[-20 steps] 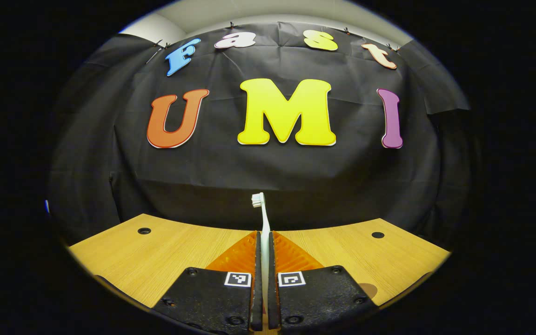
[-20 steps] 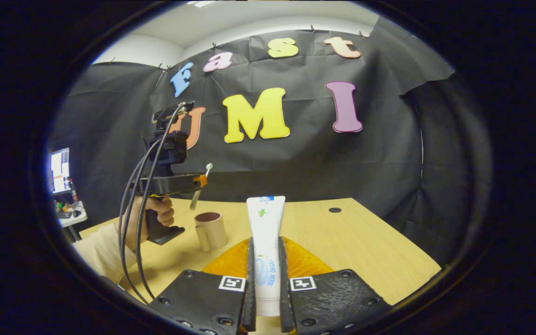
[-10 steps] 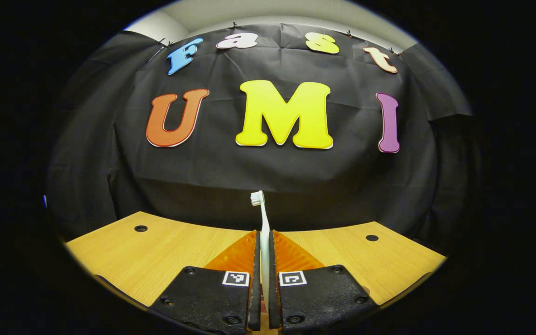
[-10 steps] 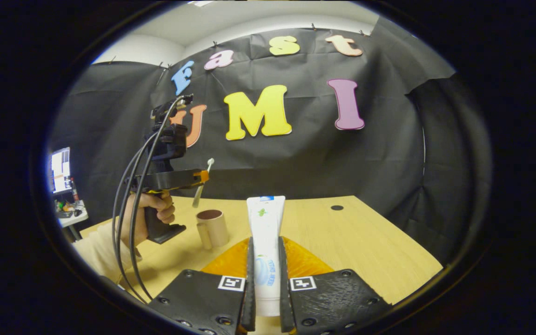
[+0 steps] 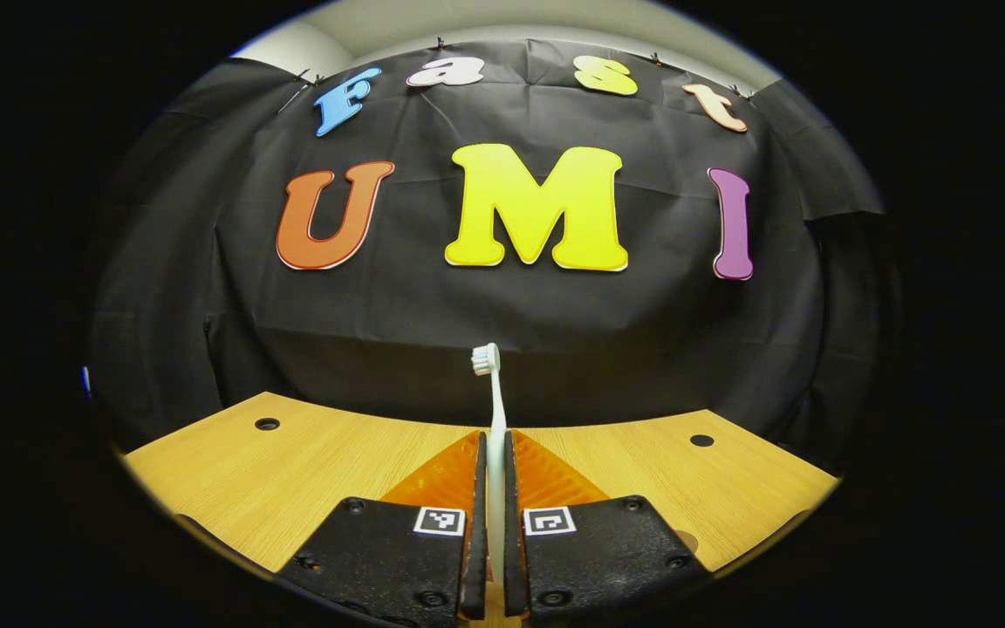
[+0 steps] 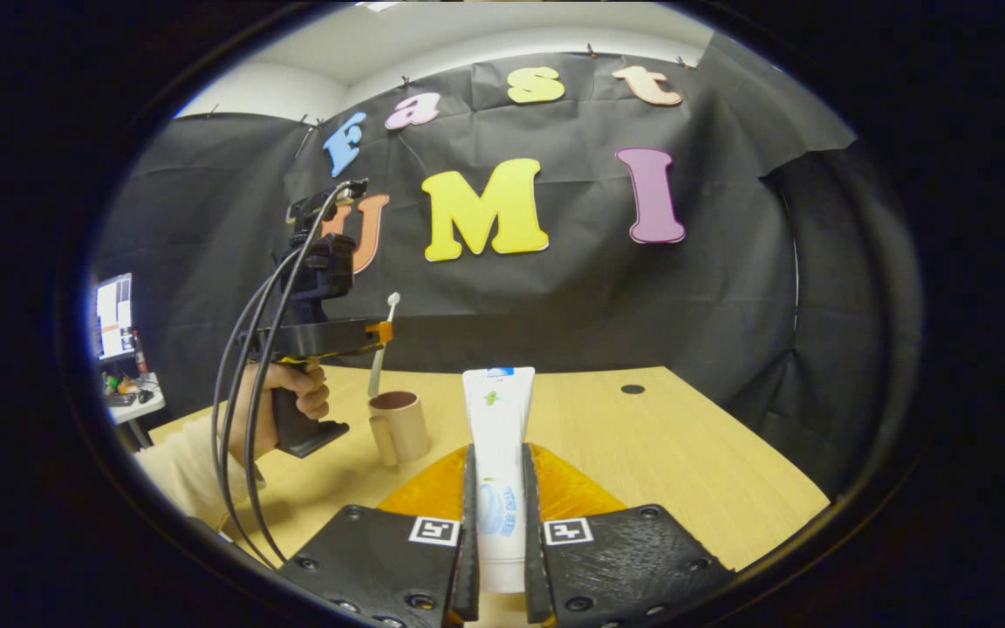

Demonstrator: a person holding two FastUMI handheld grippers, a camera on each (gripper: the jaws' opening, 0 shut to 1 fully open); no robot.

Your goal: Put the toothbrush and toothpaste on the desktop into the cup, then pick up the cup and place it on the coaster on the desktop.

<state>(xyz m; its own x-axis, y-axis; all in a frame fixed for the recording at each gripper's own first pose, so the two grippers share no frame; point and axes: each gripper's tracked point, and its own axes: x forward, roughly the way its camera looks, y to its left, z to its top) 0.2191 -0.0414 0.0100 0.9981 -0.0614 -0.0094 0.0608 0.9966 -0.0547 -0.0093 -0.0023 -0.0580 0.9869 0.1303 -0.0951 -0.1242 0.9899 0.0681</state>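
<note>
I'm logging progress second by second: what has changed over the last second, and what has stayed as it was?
Seen in the right gripper view, the left gripper has carried the toothbrush rightward to just above the cup, its lower end near the rim. Unchanged: the left gripper clamps the toothbrush, the right gripper the toothpaste, and the cup stands upright on the desk.

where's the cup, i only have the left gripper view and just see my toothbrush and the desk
Observer: The cup stands upright on the desk, right under the left gripper holding the toothbrush.
Operator: is the brush in it yet
Observer: Its lower end hangs just above the rim, not clearly inside.
Operator: what's the right gripper doing
Observer: The right gripper is shut on the toothpaste, tube upright, off to the cup's right.
</note>
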